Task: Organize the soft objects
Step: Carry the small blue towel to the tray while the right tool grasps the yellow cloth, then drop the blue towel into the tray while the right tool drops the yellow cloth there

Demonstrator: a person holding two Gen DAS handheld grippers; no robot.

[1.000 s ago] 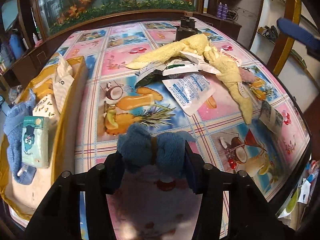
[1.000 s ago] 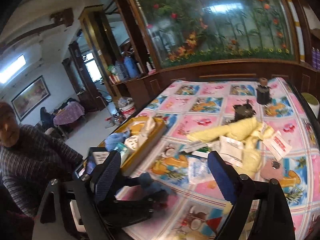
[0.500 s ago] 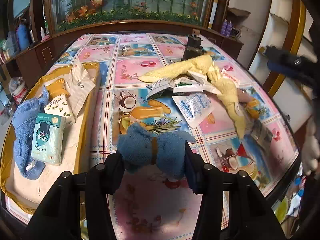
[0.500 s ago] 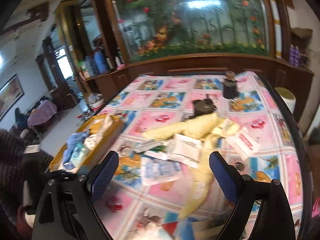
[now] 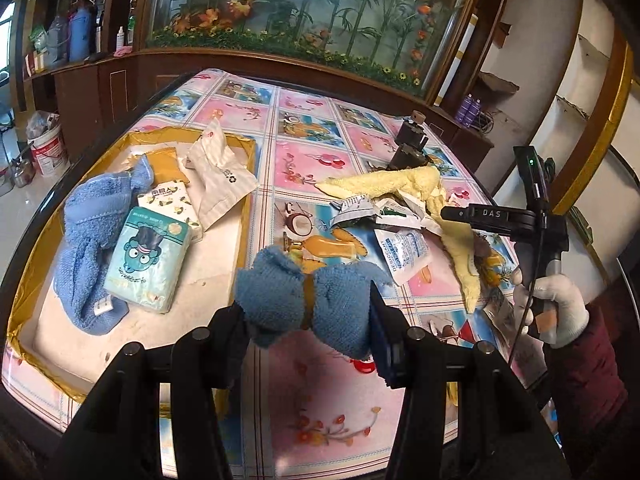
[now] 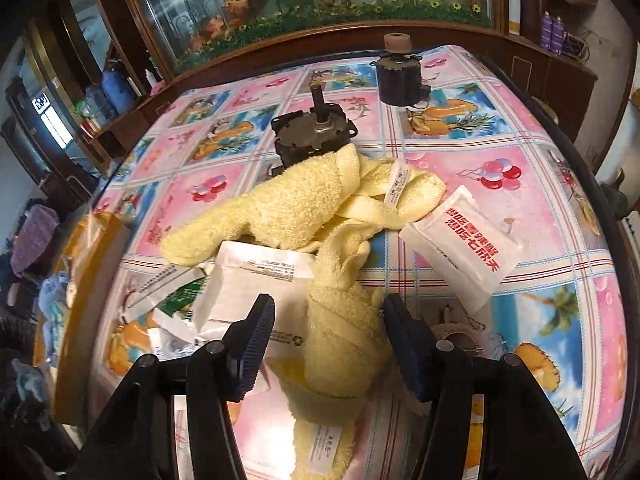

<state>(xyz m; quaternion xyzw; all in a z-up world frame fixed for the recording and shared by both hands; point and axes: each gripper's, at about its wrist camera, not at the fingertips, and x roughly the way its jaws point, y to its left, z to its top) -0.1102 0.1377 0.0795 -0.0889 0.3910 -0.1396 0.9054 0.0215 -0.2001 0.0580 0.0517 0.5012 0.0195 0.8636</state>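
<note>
My left gripper is shut on a small blue cloth roll bound by a brown band, held above the table beside the gold-edged tray. The tray holds a blue towel, tissue packs and a white pouch. My right gripper stands open, its fingers on either side of a strip of the yellow towel without touching it. In the left wrist view the yellow towel lies mid-table, with the right gripper's handle in a gloved hand.
White sachets and paper pouches lie around and under the yellow towel. Two dark metal motor parts stand behind it. The floral tablecloth runs to a dark wooden edge before an aquarium cabinet.
My left gripper has lifted and swung left with the blue roll, bringing the tray closer. My right gripper has come down over the yellow towel, still open.
</note>
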